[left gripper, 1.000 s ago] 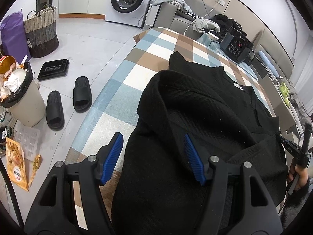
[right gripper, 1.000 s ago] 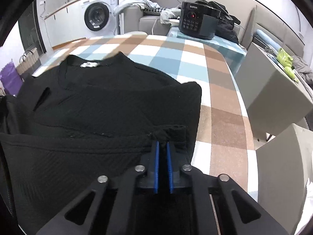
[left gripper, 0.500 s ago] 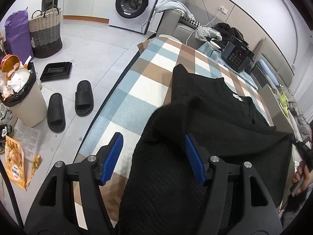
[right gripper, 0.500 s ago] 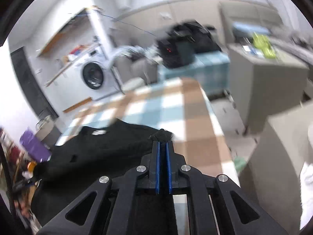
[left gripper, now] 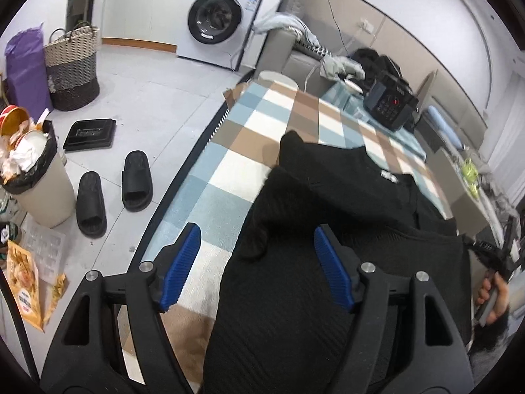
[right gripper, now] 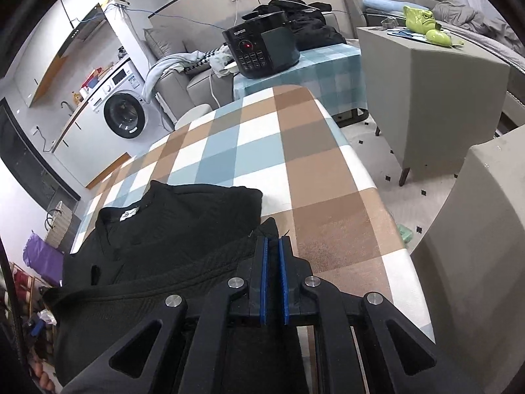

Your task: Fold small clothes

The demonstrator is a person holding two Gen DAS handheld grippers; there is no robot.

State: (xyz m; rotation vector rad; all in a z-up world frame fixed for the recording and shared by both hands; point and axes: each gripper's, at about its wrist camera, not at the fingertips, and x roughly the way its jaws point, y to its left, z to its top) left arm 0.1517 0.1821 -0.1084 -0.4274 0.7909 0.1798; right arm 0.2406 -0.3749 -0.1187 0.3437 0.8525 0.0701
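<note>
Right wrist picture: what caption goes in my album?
Right gripper pinching the black top's edge on the checked table.

Matt ribbed black knit garment (left gripper: 328,216)

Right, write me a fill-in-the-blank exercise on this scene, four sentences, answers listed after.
1. The garment on the checked table is ____ in colour.
2. The right gripper is shut on the garment, while the left gripper is ____.
3. On the floor beside the table lies a pair of black ____.
4. The appliance against the far wall, with a round door, is a ____ machine.

Missing words: black; open; slippers; washing
</note>
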